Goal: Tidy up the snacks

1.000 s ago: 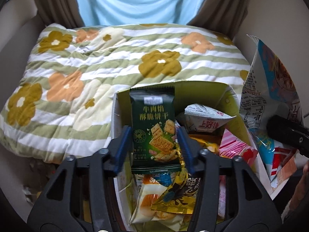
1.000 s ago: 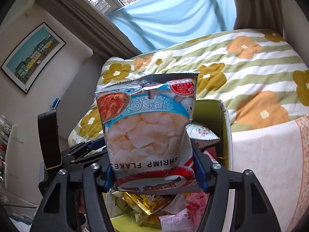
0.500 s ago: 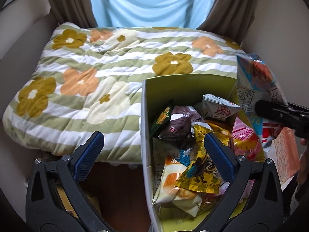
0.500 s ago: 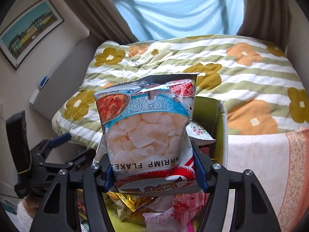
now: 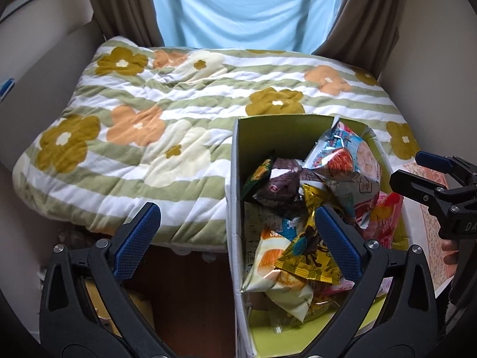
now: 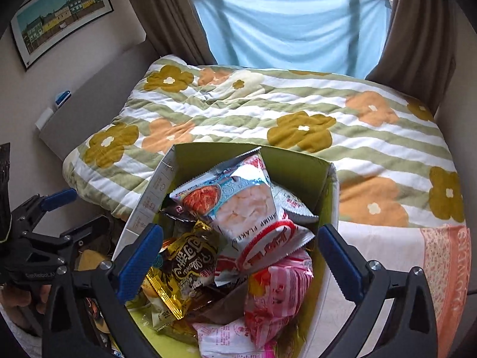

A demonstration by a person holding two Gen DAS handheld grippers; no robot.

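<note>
Because the shrimp flakes bag (image 6: 238, 203) now lies on top of the heap inside the green-lined box (image 6: 295, 161), tilted against the far wall, I read this drop as done. My right hand-held gripper (image 6: 238, 256) hangs above the box with its jaws opening, nothing between the blue pads (image 6: 140, 256). My left hand-held gripper (image 5: 235, 238) stands wide and empty too, straddling the box's left wall. In the box sit a gold-and-black packet (image 6: 184, 262), a pink striped packet (image 6: 277, 292) and a dark brown pouch (image 5: 277, 185), piled loosely rather than stacked, so the new bag rests high, level with the box rim, and might slide.

Behind the box, touching it, spreads a bed under a green-striped quilt with orange and mustard flowers (image 5: 179, 113). Beyond it hang brown curtains (image 6: 167, 15) around a pale blue sheet (image 6: 286, 26) over the window. Left of the bed, a framed picture (image 6: 59, 12) hangs on the wall.
</note>
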